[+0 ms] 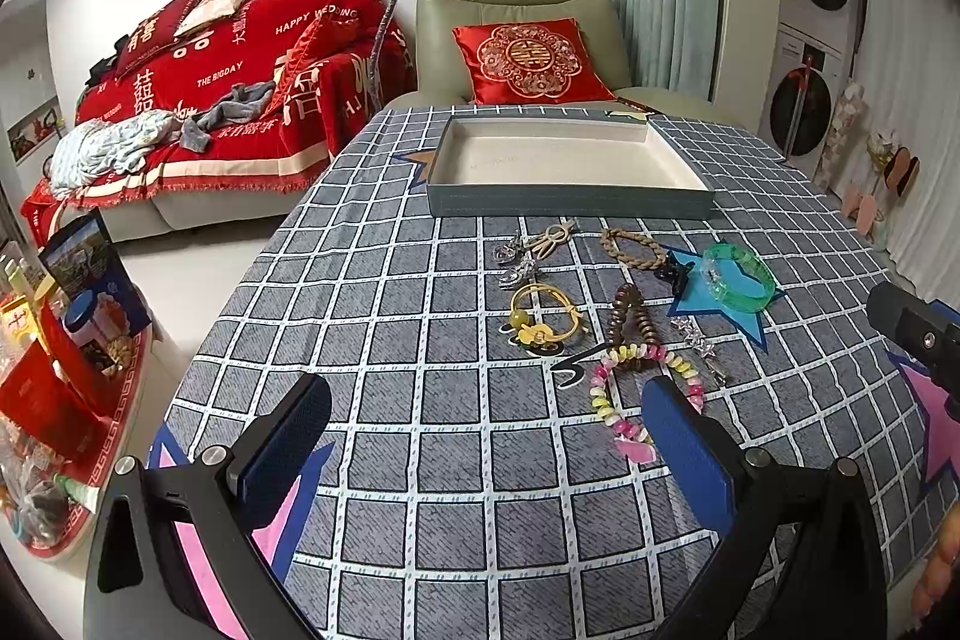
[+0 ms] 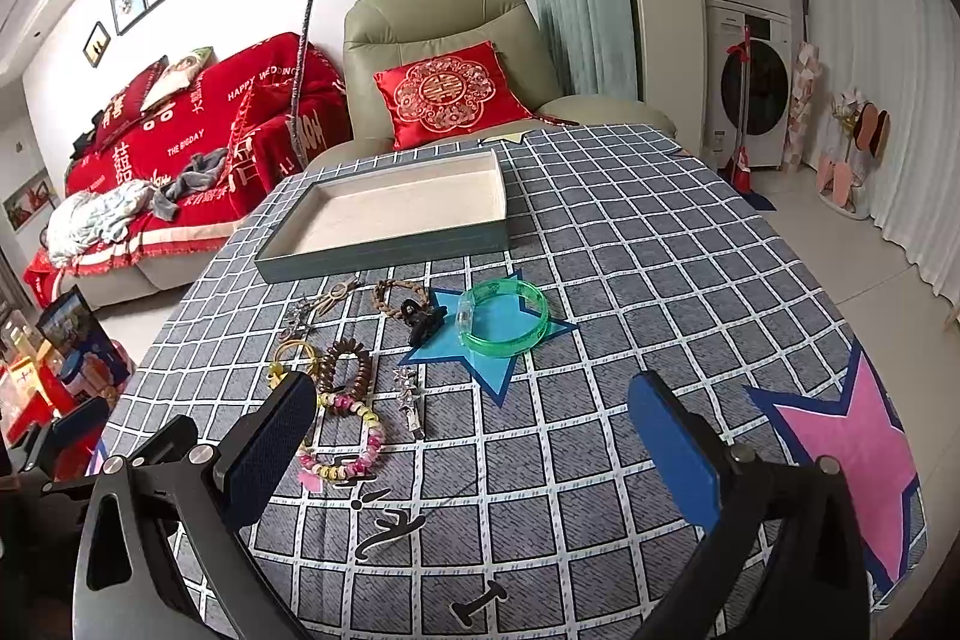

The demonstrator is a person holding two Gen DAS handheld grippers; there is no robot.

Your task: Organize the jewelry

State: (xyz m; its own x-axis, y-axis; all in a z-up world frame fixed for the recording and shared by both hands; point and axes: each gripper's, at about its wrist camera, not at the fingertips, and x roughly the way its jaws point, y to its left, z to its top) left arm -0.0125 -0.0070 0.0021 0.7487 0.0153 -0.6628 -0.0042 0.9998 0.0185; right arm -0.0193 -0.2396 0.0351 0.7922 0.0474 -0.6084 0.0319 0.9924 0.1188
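An empty grey tray with a cream lining (image 1: pixel 567 208) (image 2: pixel 384 253) stands at the far side of the checked tablecloth. In front of it lie a green bangle (image 1: pixel 739 276) (image 2: pixel 503 318), a braided rope bracelet (image 1: pixel 633 248) (image 2: pixel 401 293), a black claw clip (image 1: pixel 675 273) (image 2: pixel 423 322), a gold bangle (image 1: pixel 545 316) (image 2: pixel 294 349), a brown coil tie (image 1: pixel 633 319) (image 2: pixel 347 367), a pastel bead bracelet (image 1: pixel 624 388) (image 2: pixel 354 436), and silver clips (image 1: pixel 702 346) (image 2: pixel 408 394). My left gripper (image 1: pixel 486 430) and right gripper (image 2: pixel 474 430) are open and empty, above the near cloth.
A green armchair with a red cushion (image 1: pixel 528 58) stands behind the table, a red-covered sofa (image 1: pixel 228 100) at the left. Snack boxes sit on a low stand (image 1: pixel 78 340) at the left. Stacked washing machines (image 2: pixel 750 40) are at the right. The right gripper shows at the left view's edge (image 1: pixel 918 328).
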